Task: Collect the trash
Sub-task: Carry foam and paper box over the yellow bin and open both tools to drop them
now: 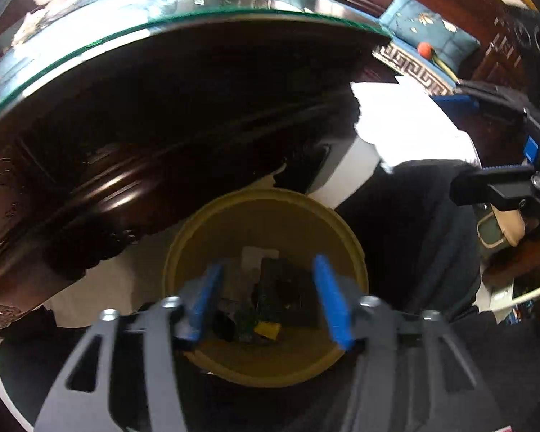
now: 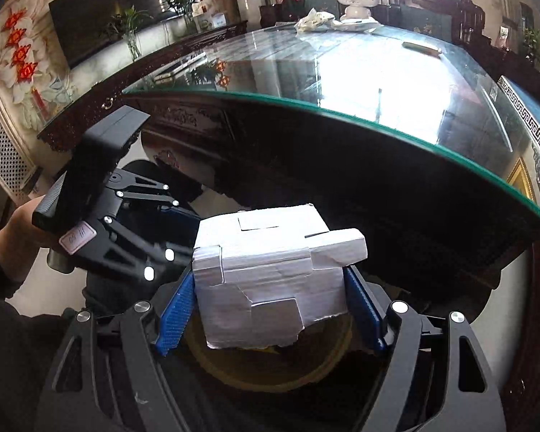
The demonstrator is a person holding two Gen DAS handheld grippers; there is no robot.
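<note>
Left wrist view: the left gripper [image 1: 268, 297] points down into a round yellow bin [image 1: 345, 230] directly beneath it, its blue pads apart with nothing between them. Scraps of rubbish [image 1: 266, 324] lie at the bin's bottom, below the fingertips. Right wrist view: the right gripper [image 2: 268, 306] is clamped on a torn white cardboard box [image 2: 266, 280], pads pressing both sides, held above the same bin. A glass-topped dark wooden table [image 2: 342, 108] stretches ahead of both grippers.
</note>
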